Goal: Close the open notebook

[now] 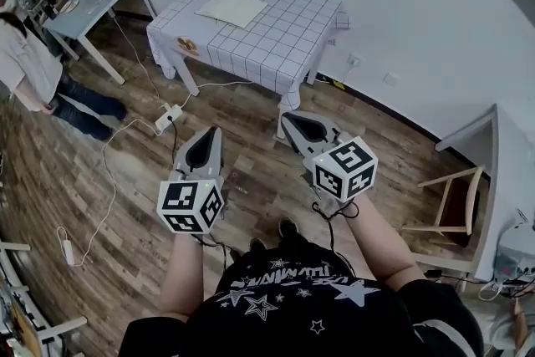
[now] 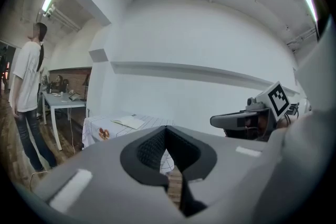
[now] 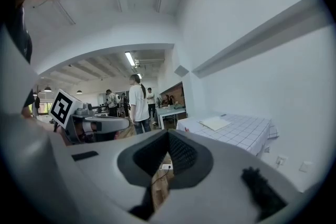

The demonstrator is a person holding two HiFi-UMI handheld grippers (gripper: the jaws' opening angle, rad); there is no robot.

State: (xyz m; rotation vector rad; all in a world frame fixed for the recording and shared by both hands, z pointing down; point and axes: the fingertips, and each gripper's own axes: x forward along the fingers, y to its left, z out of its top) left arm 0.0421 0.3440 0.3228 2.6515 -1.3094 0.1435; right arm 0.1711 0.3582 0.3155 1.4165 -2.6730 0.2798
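Over the wooden floor (image 1: 134,205) in the head view, the left hand-held gripper (image 1: 214,131) and right hand-held gripper (image 1: 287,118) hang side by side, well apart from the checked worktop (image 1: 288,42) carrying the open notebook (image 1: 232,8). Left gripper view: jaws together, empty. Right gripper view: likewise together, empty.

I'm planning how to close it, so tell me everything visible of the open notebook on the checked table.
The open notebook with pale cream pages lies flat, both halves spread, on the white grid-patterned tablecloth, toward the table's far side. It looks like thin paper; no writing can be made out. Only the cloth touches it; nothing rests on it.
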